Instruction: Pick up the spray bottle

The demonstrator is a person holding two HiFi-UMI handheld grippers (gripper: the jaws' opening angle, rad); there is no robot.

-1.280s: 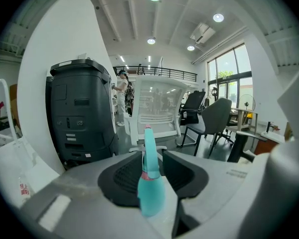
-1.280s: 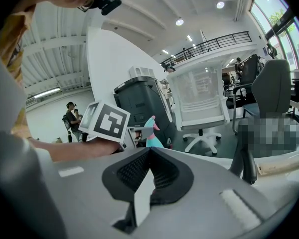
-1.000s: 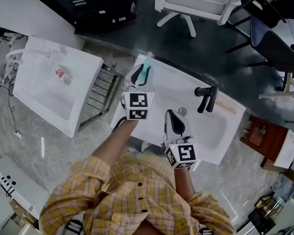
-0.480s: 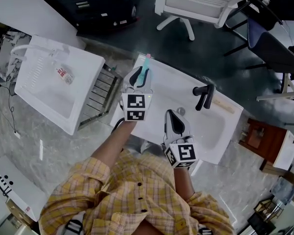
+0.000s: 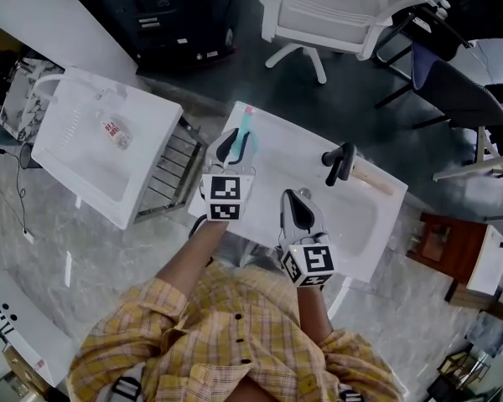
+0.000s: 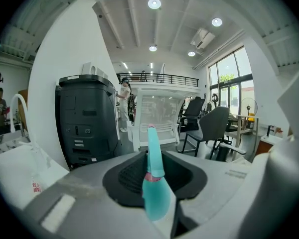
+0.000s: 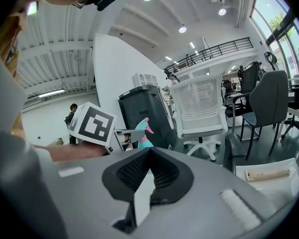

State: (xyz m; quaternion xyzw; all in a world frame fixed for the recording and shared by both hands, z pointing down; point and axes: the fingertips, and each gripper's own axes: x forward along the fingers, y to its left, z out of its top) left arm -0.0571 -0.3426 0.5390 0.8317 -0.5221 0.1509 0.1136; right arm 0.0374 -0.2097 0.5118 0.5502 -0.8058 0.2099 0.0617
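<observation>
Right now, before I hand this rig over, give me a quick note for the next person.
Left tool: shut on the teal spray bottle, nozzle pointing away, above the left end of the white sink.
Right tool: shut, empty, beside it over the sink's near edge.
Done: bottle gripped.
Left: lift it clear; whether it is already off the surface cannot be told.

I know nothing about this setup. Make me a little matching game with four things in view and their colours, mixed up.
Things:
1. spray bottle
2. faucet
3. shirt
4. basin under the faucet

Colours:
a. white
b. yellow check
c. teal
d. black

Pairs: 1-c, 2-d, 3-b, 4-a
</observation>
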